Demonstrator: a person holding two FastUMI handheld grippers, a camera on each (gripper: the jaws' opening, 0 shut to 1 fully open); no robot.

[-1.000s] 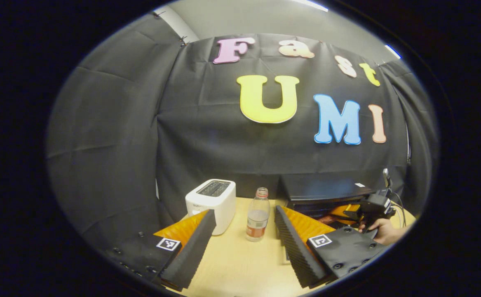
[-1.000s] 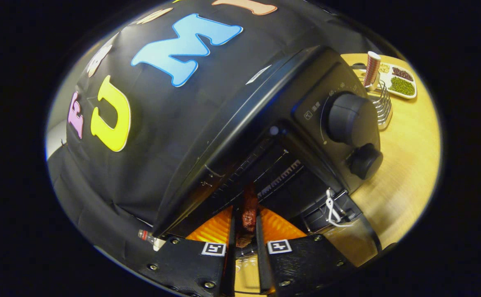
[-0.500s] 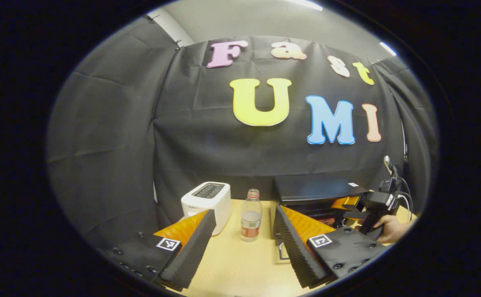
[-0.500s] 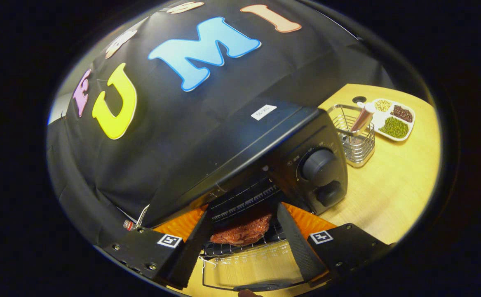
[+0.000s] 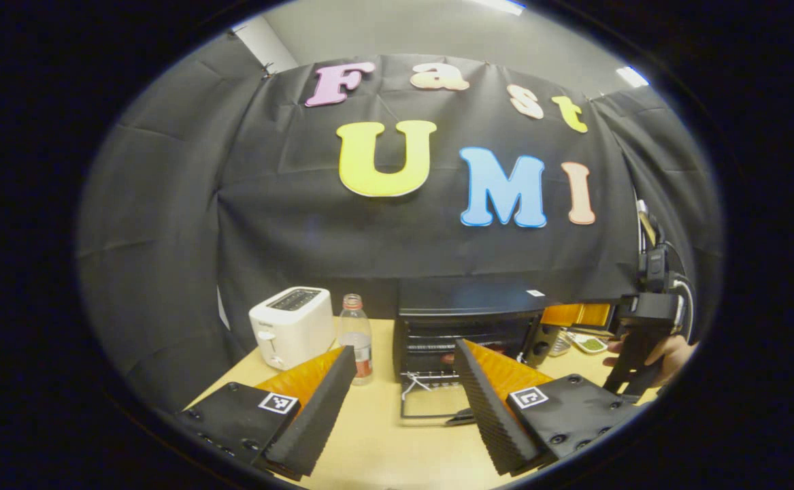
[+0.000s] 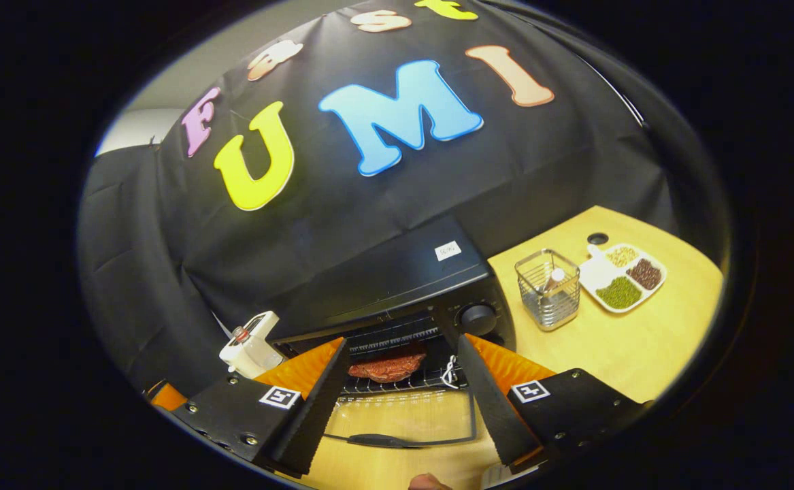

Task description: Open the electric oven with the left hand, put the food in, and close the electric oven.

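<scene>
Reddish-brown food point(image 6: 388, 367) now lies on the wire rack inside the electric oven point(image 6: 397, 286), released by the right gripper point(image 6: 403, 401), which a second ago was pinching it at the oven mouth and has since pulled back with its fingers spread wide and empty. With the glass door point(image 6: 410, 418) still folded down flat on the table, only closing remains, and the left gripper point(image 5: 403, 401), likewise wide open and holding nothing, has swung to face the oven front point(image 5: 461, 333).
</scene>
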